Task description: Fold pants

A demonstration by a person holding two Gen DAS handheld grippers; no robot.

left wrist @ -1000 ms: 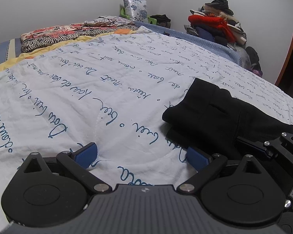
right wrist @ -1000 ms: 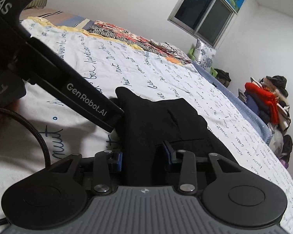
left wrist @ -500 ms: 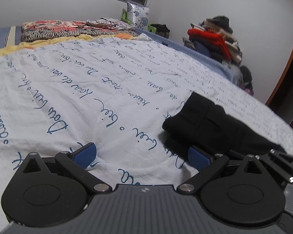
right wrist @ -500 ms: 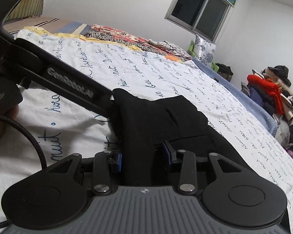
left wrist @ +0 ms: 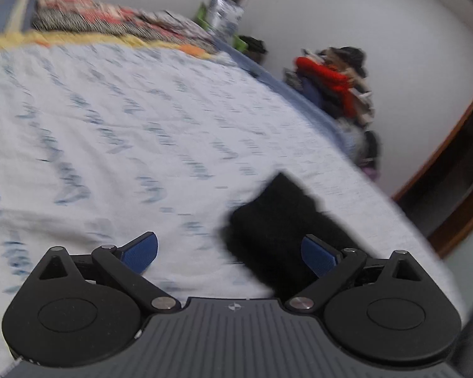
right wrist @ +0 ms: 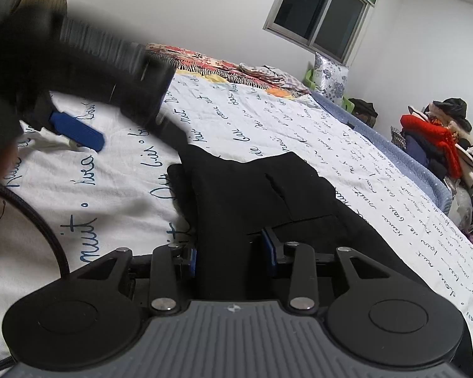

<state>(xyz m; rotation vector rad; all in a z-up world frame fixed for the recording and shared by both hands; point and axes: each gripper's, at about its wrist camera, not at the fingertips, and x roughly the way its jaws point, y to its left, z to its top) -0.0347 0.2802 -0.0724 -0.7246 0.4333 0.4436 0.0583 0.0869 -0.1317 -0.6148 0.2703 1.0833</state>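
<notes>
The folded black pants (right wrist: 252, 195) lie on the white quilt with blue script (right wrist: 252, 126). My right gripper (right wrist: 230, 253) is shut on their near edge, with black cloth filling the gap between its blue pads. My left gripper (left wrist: 230, 253) is open and holds nothing. It hovers over the quilt, and the pants (left wrist: 277, 220) lie ahead of its right finger. That view is blurred by motion. In the right wrist view the left gripper is a dark blur at upper left, and one of its blue pads (right wrist: 75, 132) shows clear of the pants.
Folded patterned blankets (right wrist: 224, 66) and a floral pillow (right wrist: 329, 74) lie at the bed's far end. A heap of clothes with a red garment (right wrist: 432, 132) stands beside the bed at right. A wooden door frame (left wrist: 441, 157) is at far right. A black cable (right wrist: 31, 214) crosses the quilt at left.
My left gripper has lifted and rolled, so its view is tilted and blurred. In the right wrist view it has drawn back up and left from the pants' corner. The right gripper holds still.
</notes>
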